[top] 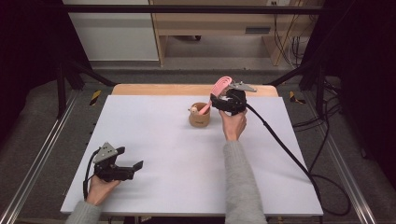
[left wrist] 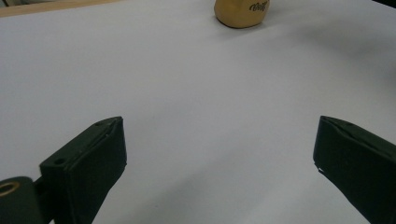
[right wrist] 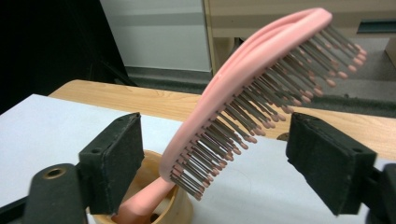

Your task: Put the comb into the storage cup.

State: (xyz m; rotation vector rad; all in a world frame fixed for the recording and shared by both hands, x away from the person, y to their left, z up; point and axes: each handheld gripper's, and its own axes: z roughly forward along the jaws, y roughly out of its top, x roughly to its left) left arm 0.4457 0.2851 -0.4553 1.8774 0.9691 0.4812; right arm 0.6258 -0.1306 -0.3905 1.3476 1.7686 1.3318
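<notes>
**High view: pink brush standing in the cup, both grippers spread**

High view, nearest me: I see my left hand (top: 99, 189) holding the left gripper (top: 128, 158) low over the near left part of the white table (top: 154, 163). Its jaws stand spread with nothing between them, pointing right. In the left gripper view the two black jaws are wide apart over bare white surface, and the base of the tan wooden cup (left wrist: 242, 11) sits well ahead at the top edge.

Farther out, my right forearm in a grey sleeve (top: 239, 182) reaches toward the far middle of the table. My right hand (top: 232, 124) holds the right gripper (top: 218, 99) just beside the cup (top: 199, 115), at the cup's right. A black cable (top: 299, 163) trails from it off the right side.

The pink hairbrush (top: 219, 88) stands handle-down in the cup, leaning up and to the right, bristles toward the gripper. In the right gripper view the jaws are spread on either side of the hairbrush (right wrist: 243, 93); I see gaps on both sides, so neither pad presses it. The handle end goes down into the cup (right wrist: 173, 205).

Beyond the white sheet, a strip of wooden table edge (top: 187, 88) shows.
</notes>
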